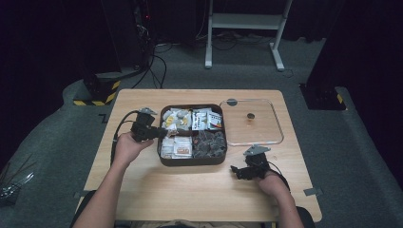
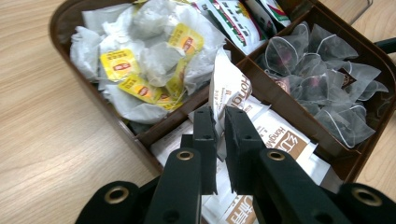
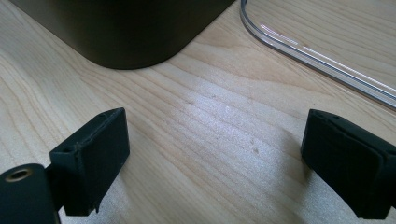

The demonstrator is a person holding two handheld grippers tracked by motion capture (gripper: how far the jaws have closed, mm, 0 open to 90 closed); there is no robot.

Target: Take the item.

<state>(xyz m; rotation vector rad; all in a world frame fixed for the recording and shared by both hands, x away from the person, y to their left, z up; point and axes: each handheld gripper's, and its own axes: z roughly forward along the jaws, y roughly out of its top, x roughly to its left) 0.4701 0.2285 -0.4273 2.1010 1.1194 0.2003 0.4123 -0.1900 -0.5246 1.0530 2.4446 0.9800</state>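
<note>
High view: brown divided box (image 1: 192, 161) at table centre, clear lid (image 1: 252, 121) beside it; left gripper (image 1: 159, 133) over the box's near-left compartment; right gripper (image 1: 236, 169) resting on the table.

Left gripper view: jaws pinching a white-and-brown sachet (image 2: 229, 91), lifted above its stack. Step: extraction. Next move likely calls for raising it clear of the box.

Right gripper view: jaws spread, nothing between them.

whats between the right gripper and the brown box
Bare wood. In the right gripper view, only table lies between the open right gripper and the brown box; the clear lid sits off to the side.
</note>
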